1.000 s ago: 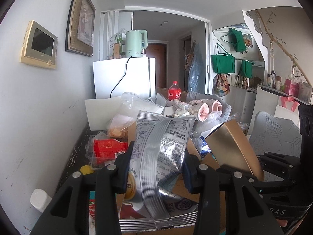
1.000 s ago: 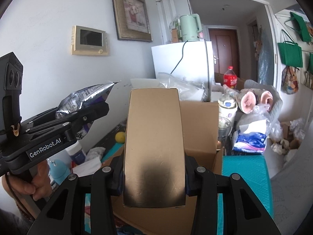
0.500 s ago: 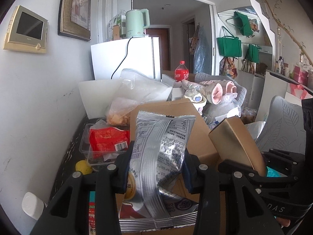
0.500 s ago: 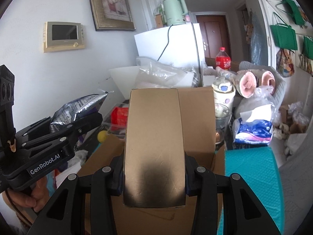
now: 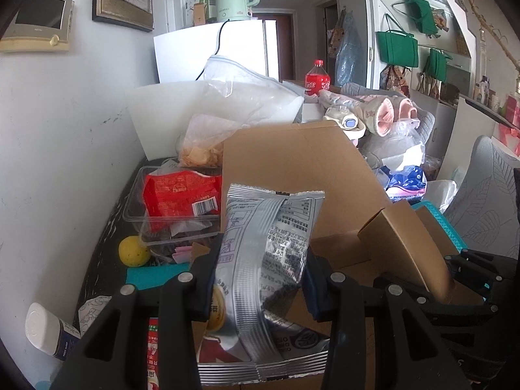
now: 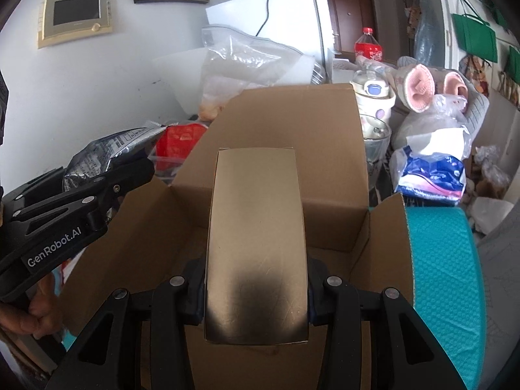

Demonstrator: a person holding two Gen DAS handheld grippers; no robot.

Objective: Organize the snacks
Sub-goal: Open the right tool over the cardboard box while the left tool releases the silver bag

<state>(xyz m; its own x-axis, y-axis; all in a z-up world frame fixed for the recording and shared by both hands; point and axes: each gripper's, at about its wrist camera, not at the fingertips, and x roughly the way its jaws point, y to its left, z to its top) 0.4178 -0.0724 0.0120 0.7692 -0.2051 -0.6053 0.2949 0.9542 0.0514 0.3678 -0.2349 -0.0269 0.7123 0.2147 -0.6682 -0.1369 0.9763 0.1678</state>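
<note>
Cluttered counter (image 5: 107,227) stood against a white wall, with an open cardboard box (image 6: 292,123) in the middle. Compared with a second before, both claws had come lower and closer, so the inside of the box now showed. The left claw (image 5: 260,279) was clamped on a silver snack bag (image 5: 269,243), held above the box's left edge. The right claw (image 6: 256,287) gripped a gold box (image 6: 256,227) over the opening. Both snacks seemed ready to be placed inside.

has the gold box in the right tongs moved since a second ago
Yes. The gold box, clamped in the right tongs, has come down and forward over the open cardboard box.
</note>
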